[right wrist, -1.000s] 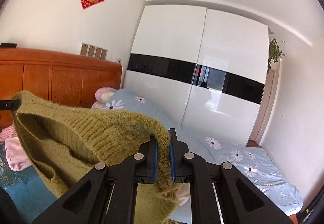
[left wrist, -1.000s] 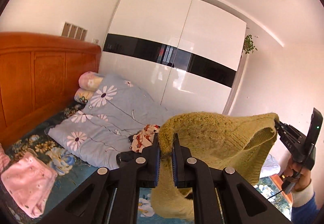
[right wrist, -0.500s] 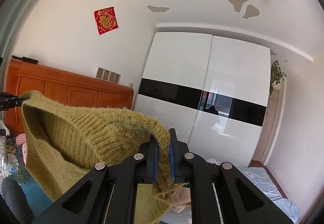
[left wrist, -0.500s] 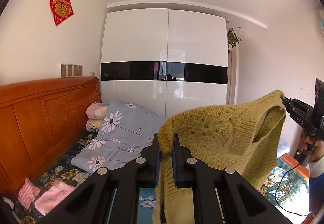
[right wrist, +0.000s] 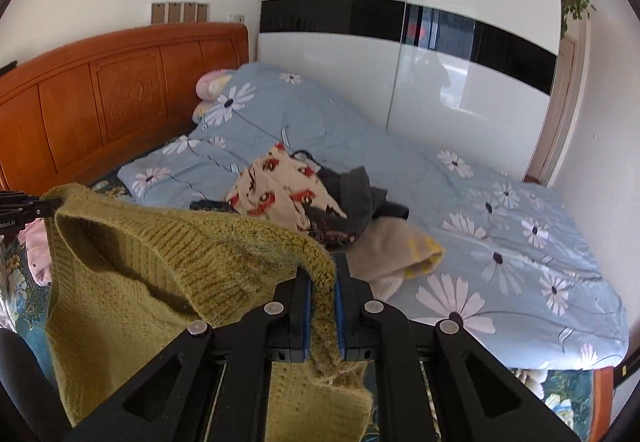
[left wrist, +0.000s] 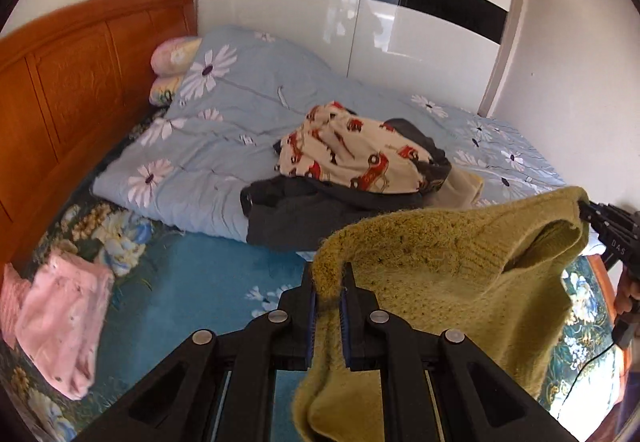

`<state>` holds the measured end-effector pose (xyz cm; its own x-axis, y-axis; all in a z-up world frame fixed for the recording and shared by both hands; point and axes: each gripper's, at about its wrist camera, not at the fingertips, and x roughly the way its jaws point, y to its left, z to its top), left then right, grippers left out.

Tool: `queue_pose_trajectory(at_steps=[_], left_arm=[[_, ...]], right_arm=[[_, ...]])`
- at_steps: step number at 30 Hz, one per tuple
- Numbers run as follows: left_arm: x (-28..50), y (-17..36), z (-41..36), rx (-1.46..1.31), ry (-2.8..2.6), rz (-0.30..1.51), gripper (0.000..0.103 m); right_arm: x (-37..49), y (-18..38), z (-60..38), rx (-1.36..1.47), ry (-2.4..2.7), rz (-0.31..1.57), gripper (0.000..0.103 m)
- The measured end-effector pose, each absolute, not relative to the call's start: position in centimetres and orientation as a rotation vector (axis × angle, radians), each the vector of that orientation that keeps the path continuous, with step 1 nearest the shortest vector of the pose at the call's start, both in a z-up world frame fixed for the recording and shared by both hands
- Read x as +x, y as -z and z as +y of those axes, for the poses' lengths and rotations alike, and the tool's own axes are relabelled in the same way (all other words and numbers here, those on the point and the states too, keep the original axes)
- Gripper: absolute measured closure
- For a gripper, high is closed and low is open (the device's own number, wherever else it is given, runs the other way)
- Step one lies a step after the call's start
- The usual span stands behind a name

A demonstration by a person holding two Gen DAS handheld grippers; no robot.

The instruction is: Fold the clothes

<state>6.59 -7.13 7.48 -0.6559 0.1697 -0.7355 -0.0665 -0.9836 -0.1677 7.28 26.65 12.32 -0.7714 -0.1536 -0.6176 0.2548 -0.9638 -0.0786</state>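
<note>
Olive sweater [left wrist: 440, 274] — pinched between both hand-held grippers; above the bed [left wrist: 248, 266]

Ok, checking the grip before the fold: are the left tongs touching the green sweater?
Touching. In the left wrist view the left tongs are shut on the green sweater, its knit edge pinched between both blue pads.
</note>
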Motion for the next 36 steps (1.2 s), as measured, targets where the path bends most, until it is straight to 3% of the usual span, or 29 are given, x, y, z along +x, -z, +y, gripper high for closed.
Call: queue_pose_trajectory(at_steps=[3,7,15,21,30,36], left_arm=[[3.0,-2.0,-6.9,-1.392,-2.688,-0.286,0.092],[-1.3,1.0,-7.7,-1.485,-2.652,-0.421,0.093],[-5.6,-0.4,-8.6,-1.390,-2.656,-0.485,0.093],[-1.3,2.6,-8.8,-1.402,-2.571,-0.542,0.093],[10.1,2.7,-6.2,-1.411,-2.438,-0.389,0.092],[17.1,5.9,-4.7,-1.625,-2.238,-0.267,0.092]], right_arm=[[3.3,-6.1,27.0,1.130,2.693,0.224,0.093],[-1.1,-0.5,26.9,1.284,2.635,0.224,0.093],[-6.6,-1.0,27.1,1.254,2.680,0.191,0.093],[-3.8,0.8,27.7,1.277,2.630,0.146,0.093],[8.7,2.9,29.3,1.415,2.471,0.218,0.093],[16.2,4.6,29.4,1.556,2.273,0.321,0.093]])
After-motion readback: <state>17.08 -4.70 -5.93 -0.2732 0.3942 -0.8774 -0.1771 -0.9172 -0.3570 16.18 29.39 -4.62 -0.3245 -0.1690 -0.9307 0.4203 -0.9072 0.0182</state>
